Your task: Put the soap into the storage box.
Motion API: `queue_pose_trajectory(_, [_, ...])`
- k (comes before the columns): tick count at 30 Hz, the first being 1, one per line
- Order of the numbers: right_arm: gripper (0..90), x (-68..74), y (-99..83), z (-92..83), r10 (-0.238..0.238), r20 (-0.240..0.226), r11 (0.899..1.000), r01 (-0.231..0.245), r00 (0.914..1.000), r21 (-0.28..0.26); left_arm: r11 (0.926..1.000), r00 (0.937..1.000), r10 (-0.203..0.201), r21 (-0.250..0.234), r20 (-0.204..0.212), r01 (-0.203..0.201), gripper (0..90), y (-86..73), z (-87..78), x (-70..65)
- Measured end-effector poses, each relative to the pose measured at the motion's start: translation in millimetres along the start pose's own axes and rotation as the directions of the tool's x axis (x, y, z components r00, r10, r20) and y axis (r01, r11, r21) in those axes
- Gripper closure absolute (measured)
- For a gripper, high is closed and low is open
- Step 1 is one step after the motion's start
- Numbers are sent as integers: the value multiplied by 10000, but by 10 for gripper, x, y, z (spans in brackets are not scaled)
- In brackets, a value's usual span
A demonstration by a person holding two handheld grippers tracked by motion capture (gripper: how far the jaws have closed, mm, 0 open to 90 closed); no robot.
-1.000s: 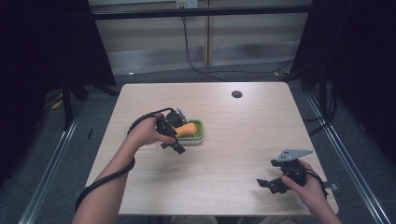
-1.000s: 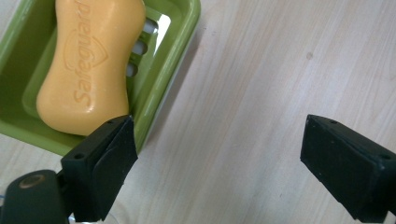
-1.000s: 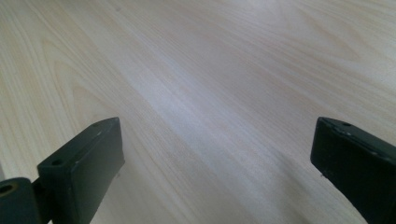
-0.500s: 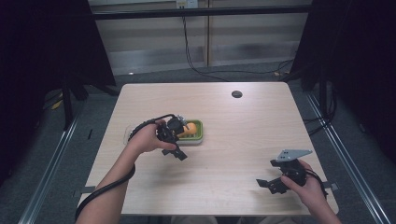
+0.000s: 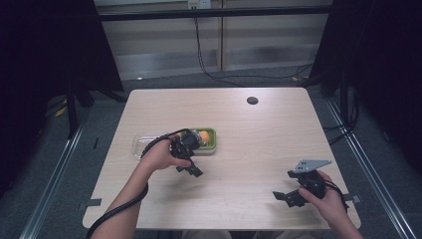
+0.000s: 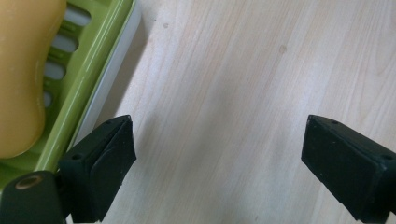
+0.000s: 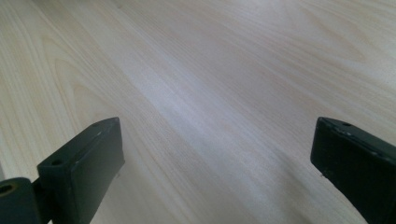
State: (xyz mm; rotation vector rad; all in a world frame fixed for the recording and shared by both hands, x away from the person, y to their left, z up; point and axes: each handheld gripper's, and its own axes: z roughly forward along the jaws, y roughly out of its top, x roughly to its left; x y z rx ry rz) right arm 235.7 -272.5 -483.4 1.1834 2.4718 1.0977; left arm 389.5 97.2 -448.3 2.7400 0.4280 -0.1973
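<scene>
The left gripper (image 5: 191, 167) sits just in front of a green soap dish (image 5: 211, 135) near the middle of the wooden table (image 5: 259, 129), held in the person's left hand (image 5: 161, 155). Its two black jaws stand wide apart with nothing between them; in the left gripper view (image 6: 219, 154) bare tabletop fills the gap. In that same view the green slotted dish (image 6: 100, 65) lies at the left edge, just beside the left-hand jaw, and a yellow-orange bar of soap (image 6: 23, 70) rests inside it on the slots. The dish has a white underside or base along its outer edge. From the high view the soap (image 5: 203, 135) shows as an orange lump in the dish, partly hidden by the gripper body. A clear plastic lid or tray (image 5: 141, 143) lies flat on the table just to the left of the dish, touching or nearly touching it; which cannot be told.

The right gripper (image 5: 288, 196) is well apart from all this, near the front right corner of the table, held low in the right hand (image 5: 323, 199), with its grey three-cornered plate on top. Its jaws also stand wide apart and empty, and the right gripper view (image 7: 217, 158) shows plain wood grain between them.

A small dark round hole (image 5: 252, 100) sits in the tabletop toward the far side
</scene>
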Motion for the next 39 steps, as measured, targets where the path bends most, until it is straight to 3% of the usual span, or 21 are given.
queue_pose_trajectory(2, [23,-3,-3,-1,41,-25,10000,-41,10000,12,9999,10000,-45,-122,52,45,96,-2,28,-17])
queue_pose_trajectory(3, [23,-4,-4,-2,21,-10,10000,-21,10000,36,9999,9999,133,-82,1,-133,95,3,34,-13])
queue_pose_trajectory(9, [23,-3,-2,-9,29,18,10000,-29,10000,21,9993,9997,-21,-380,223,29,94,-16,94,-52])
queue_pose_trajectory(11, [23,-4,-4,-4,4,-23,10000,-4,10000,26,9988,9993,270,-409,249,-259,92,-16,105,-57])
queue_pose_trajectory(16, [23,2,-2,-5,32,8,10000,-33,10000,41,9989,9995,80,-455,309,-66,90,-35,162,-117])
queue_pose_trajectory(17, [23,-1,-1,-5,-15,13,10000,15,10000,27,9985,9993,262,-481,253,-249,90,-35,169,-109])
queue_pose_trajectory(19, [23,1,-2,-5,13,14,10000,-13,10000,37,9986,9993,179,-510,326,-163,89,-51,190,-128])
queue_pose_trajectory(22, [23,-4,-5,-3,-11,-21,10000,11,10000,43,9983,9992,358,-458,196,-349,89,-71,221,-147])
queue_pose_trajectory(23, [23,-4,-6,-2,-12,-20,10000,13,10000,40,9984,9996,171,-548,219,-159,90,-85,237,-169])
queue_pose_trajectory(25, [23,-5,-6,-5,11,8,10000,-11,10000,53,9977,9991,324,-610,281,-307,89,-98,252,-171])
queue_pose_trajectory(28, [23,-2,-5,-5,-11,-23,10000,11,10000,31,9971,9997,130,-747,228,-113,87,-120,277,-207])
queue_pose_trajectory(29, [23,1,-5,-3,16,-19,10000,-16,10000,30,9968,9993,269,-755,264,-248,86,-123,281,-208])
queue_pose_trajectory(31, [23,5,-5,-3,14,4,10000,-14,10000,51,9958,9996,143,-903,258,-119,87,-131,296,-237])
queue_pose_trajectory(32, [23,4,-5,-2,17,7,10000,-17,10000,49,9957,9991,321,-876,266,-297,87,-128,300,-236])
queue_pose_trajectory(38, [23,5,-4,-13,36,5,10000,-36,10000,42,9951,9991,375,-918,179,-357,86,-133,293,-250])
queue_pose_trajectory(39, [23,5,-4,-15,27,-13,10000,-27,10000,20,9955,9996,239,-923,149,-224,86,-137,286,-260])
